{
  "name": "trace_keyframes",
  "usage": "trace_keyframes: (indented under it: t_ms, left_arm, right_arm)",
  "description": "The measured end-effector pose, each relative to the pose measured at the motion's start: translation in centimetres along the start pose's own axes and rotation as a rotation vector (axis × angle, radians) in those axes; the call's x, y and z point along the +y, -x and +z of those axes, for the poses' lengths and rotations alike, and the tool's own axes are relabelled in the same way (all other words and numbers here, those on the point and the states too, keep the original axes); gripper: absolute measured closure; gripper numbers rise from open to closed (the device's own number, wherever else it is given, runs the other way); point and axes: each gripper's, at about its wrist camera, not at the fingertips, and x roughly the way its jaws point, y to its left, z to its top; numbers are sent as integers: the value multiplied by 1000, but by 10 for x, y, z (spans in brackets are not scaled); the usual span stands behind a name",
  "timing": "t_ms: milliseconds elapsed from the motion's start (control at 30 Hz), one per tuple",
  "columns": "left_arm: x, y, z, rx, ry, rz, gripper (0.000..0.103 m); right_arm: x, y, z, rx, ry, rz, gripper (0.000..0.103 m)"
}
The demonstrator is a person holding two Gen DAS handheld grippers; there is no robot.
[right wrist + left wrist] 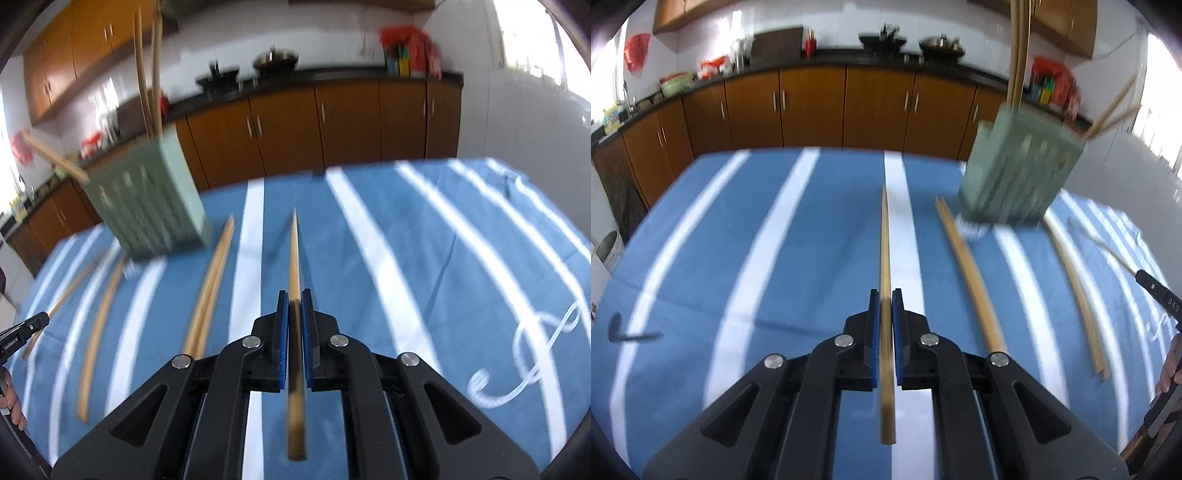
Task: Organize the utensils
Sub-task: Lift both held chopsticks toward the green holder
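My left gripper (885, 295) is shut on a wooden chopstick (885, 236) that points forward over the blue striped tablecloth (757, 240). My right gripper (294, 295) is shut on another chopstick (294, 251), also pointing forward. A pale green slotted utensil holder (1019, 170) stands on the table with several chopsticks sticking up from it; in the right wrist view the holder (147, 210) is at the left. Loose chopsticks (971, 277) lie on the cloth beside it, and they show in the right wrist view (210, 284) too. The right gripper's tip (1160, 295) shows at the far right.
More chopsticks (1078, 295) lie right of the holder. A dark mark (624, 332) sits on the cloth at the left. Brown kitchen cabinets (812, 107) and a dark counter with pots stand behind the table. The left gripper's tip (26, 328) shows at the left edge.
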Motion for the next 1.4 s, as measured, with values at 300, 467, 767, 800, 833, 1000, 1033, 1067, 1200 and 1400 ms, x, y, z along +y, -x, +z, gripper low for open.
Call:
trace_keyframes:
  t_ms: [300, 467, 767, 800, 833, 1000, 1033, 1067, 1200, 1400]
  left_arm:
    - [-2, 51, 45, -193, 30, -29, 95]
    - [-4, 63, 64, -227, 24, -50, 96]
    - [-25, 110, 104, -339, -29, -137, 96]
    - [-28, 114, 108, -353, -32, -145, 96]
    - [-31, 117, 112, -369, -35, -154, 96]
    - [-55, 136, 141, -479, -27, -202, 96]
    - [-58, 138, 145, -496, -24, -207, 96]
    - [-64, 140, 153, -525, -18, -217, 96]
    - [-81, 139, 173, -610, 1, -212, 96]
    - [-94, 100, 180, -622, 1, -186, 96]
  right_arm:
    - [1, 37, 31, -171, -7, 29, 96]
    - [5, 49, 45, -214, -7, 50, 96]
    - [32, 100, 99, -382, 18, 177, 96]
    - [36, 104, 104, -402, 21, 193, 96]
    - [42, 109, 111, -431, 25, 212, 96]
    - [67, 118, 133, -549, 22, 268, 96]
    - [70, 118, 136, -570, 23, 272, 96]
    - [75, 117, 139, -595, 23, 275, 96]
    - [92, 99, 149, -660, 30, 267, 96]
    - [104, 49, 148, -593, 33, 236, 96]
